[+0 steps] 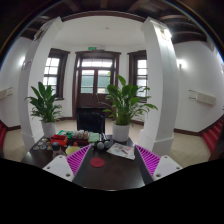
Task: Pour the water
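Observation:
My gripper [112, 166] is open above a dark table [112, 172], and nothing is between its fingers. Its magenta pads [78, 159] flank the tabletop at left and right. On the table, near the left finger, lies a flat red round disc [97, 161]. Beyond the disc sit a few small dark objects [102, 146], too small to identify. A white printed sheet [123, 150] lies just ahead of the right finger. I cannot make out any bottle, jug or cup for certain.
Several small colourful items [50, 143] crowd the table's far left. A dark boxy shape [90, 120] stands behind the table. Two potted plants [43, 103] [125, 100], white pillars [160, 85] and a glazed door [97, 85] lie beyond.

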`<state>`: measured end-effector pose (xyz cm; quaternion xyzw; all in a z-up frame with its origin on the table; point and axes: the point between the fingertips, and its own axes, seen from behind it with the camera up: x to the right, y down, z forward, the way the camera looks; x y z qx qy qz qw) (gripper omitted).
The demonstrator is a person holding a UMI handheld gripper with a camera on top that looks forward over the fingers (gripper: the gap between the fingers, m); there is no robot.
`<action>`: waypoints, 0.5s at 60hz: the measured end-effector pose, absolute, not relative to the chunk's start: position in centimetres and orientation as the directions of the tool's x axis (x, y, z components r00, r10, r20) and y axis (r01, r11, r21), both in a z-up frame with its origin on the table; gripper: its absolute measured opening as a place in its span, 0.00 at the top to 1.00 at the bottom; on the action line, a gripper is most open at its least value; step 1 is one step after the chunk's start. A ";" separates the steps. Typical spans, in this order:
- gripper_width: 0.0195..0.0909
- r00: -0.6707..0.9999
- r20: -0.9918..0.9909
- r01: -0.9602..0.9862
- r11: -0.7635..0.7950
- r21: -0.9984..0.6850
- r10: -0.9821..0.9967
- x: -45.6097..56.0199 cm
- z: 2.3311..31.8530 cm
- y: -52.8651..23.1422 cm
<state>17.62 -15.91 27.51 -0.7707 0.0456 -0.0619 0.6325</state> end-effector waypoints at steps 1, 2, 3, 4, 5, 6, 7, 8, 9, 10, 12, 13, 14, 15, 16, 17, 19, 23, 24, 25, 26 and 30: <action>0.07 0.988 0.035 0.006 -0.196 -0.981 -0.149 17.6 27.4 -15.9; 0.08 0.988 0.032 0.002 -0.195 -0.981 -0.148 17.6 27.3 -15.9; 0.08 0.989 0.028 -0.001 -0.194 -0.981 -0.148 17.6 27.1 -15.9; 0.08 0.989 0.023 -0.006 -0.192 -0.981 -0.146 17.6 26.9 -15.8; 0.08 0.990 0.018 -0.010 -0.191 -0.982 -0.143 17.6 26.6 -15.7; 0.08 0.990 0.013 -0.014 -0.193 -0.981 -0.138 17.5 26.2 -15.7; 0.08 0.991 0.009 -0.017 -0.198 -0.980 -0.132 17.4 25.7 -15.6; 0.08 0.992 0.006 -0.020 -0.204 -0.979 -0.123 17.3 25.1 -15.5; 0.08 0.994 0.004 -0.020 -0.211 -0.977 -0.113 17.0 24.8 -15.8; 0.09 0.995 0.000 -0.022 -0.219 -0.976 -0.101 16.7 24.1 -15.7; 0.10 0.997 -0.011 -0.029 -0.233 -0.972 -0.076 16.1 22.6 -15.6; 0.10 0.998 -0.018 -0.033 -0.242 -0.970 -0.064 15.8 21.8 -15.6; 0.10 0.998 -0.025 -0.038 -0.251 -0.967 -0.054 15.5 21.0 -15.6; 0.10 0.998 -0.034 -0.044 -0.260 -0.965 -0.045 15.2 20.2 -15.7; 0.11 0.998 -0.043 -0.051 -0.267 -0.962 -0.035 14.8 19.4 -15.7; 0.10 0.998 -0.052 -0.056 -0.272 -0.961 -0.021 14.3 18.7 -15.8; 0.10 0.998 -0.067 -0.062 -0.280 -0.958 0.009 13.2 17.3 -15.9; 0.10 0.995 -0.084 -0.063 -0.296 -0.953 0.060 11.1 15.0 -16.6; 0.10 0.993 -0.087 -0.061 -0.298 -0.952 0.074 10.2 14.3 -16.3; 0.10 0.992 -0.088 -0.058 -0.305 -0.951 0.087 9.8 13.9 -16.7; 0.10 0.991 -0.089 -0.055 -0.308 -0.950 0.100 9.0 13.2 -16.4; 0.10 0.984 -0.088 -0.035 -0.322 -0.946 0.152 6.4 11.5 -16.4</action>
